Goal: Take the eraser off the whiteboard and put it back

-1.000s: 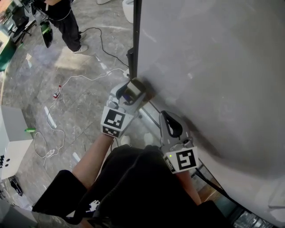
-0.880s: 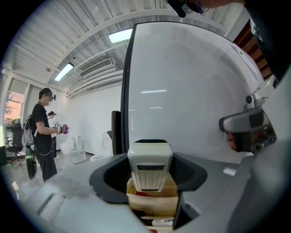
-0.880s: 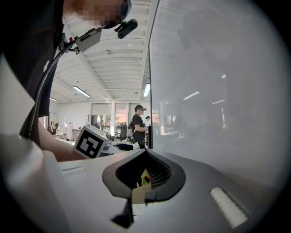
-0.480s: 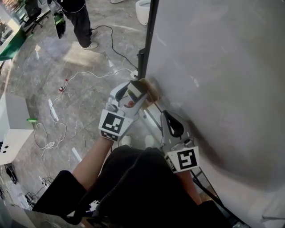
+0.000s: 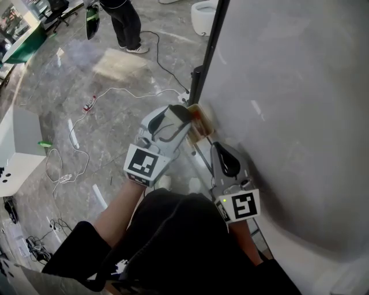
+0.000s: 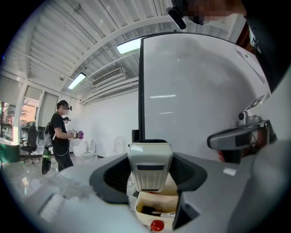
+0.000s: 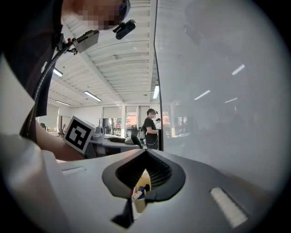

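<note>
A white eraser [image 6: 150, 166] with a dark felt face sits between the jaws of my left gripper [image 6: 150, 170], which is shut on it. In the head view that gripper [image 5: 176, 121] is close to the left edge of the whiteboard [image 5: 288, 86], just in front of a cream marker box [image 5: 200, 122] fixed there. The jaws mostly hide the eraser from above. The same box [image 6: 157, 207] shows below the eraser, with markers inside. My right gripper [image 5: 221, 151] hovers lower along the board, jaws together and empty. In its own view the right gripper [image 7: 145, 154] points along the whiteboard [image 7: 218, 91].
The board's black frame post [image 5: 209, 52] runs down to a stand foot. Cables [image 5: 115, 95] trail over the grey stone floor. A person [image 5: 124, 17] stands at the far end, and a white cabinet [image 5: 17, 150] is at the left.
My left gripper has risen with the eraser and come closer to the marker box at the board's edge. The right gripper has stayed where it was.
</note>
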`<state>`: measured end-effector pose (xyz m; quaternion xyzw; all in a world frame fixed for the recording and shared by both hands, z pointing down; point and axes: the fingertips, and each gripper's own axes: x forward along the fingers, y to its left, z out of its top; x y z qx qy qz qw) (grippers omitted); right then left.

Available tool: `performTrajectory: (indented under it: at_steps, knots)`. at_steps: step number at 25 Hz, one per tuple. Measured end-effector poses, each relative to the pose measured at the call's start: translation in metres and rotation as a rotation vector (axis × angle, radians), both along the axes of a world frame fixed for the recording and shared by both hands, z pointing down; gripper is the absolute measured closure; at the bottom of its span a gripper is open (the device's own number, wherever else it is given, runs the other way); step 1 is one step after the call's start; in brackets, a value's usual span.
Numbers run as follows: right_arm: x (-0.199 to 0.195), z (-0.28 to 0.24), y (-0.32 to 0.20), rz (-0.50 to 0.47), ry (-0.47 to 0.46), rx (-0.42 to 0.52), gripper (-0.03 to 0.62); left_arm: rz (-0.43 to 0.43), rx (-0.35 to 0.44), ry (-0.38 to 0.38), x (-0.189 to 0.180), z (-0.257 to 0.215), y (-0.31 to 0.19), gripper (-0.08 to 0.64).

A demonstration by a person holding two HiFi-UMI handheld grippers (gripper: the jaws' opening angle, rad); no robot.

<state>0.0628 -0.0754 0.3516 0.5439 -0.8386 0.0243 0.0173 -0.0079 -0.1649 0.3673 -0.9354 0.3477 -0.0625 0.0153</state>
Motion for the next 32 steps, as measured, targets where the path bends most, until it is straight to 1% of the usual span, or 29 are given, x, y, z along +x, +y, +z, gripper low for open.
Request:
performTrajectory:
  at_steps: [4,10,15,18,22,26,29,32]
  knots:
    - [-0.005,-0.005,-0.003,-0.015,-0.002,0.005,0.583,-0.025,0.006,0.003,-0.013,-0.007,0.002,0.288]
    - [-0.009,-0.007,-0.010,-0.035,-0.007,0.015,0.583,-0.082,-0.007,0.041,-0.027,-0.012,0.003,0.288]
    - [-0.014,-0.009,-0.014,-0.056,-0.008,0.025,0.583,-0.097,0.000,0.039,-0.037,-0.014,0.004,0.288]
    - [-0.017,-0.009,-0.017,-0.068,-0.004,0.026,0.583,-0.111,0.014,0.015,-0.048,-0.011,0.005,0.288]
    - [-0.019,-0.011,-0.019,-0.072,-0.004,0.034,0.583,-0.141,0.006,0.041,-0.059,-0.016,0.008,0.288]
    - [-0.018,-0.014,-0.019,-0.065,0.003,0.039,0.583,-0.121,0.012,0.045,-0.062,-0.019,0.015,0.288]
    - [-0.014,-0.013,-0.018,-0.050,0.007,0.038,0.583,-0.111,0.005,0.085,-0.059,-0.023,0.022,0.288]
    - [-0.010,-0.014,-0.016,-0.034,0.007,0.037,0.583,-0.096,0.006,0.092,-0.057,-0.025,0.028,0.288]
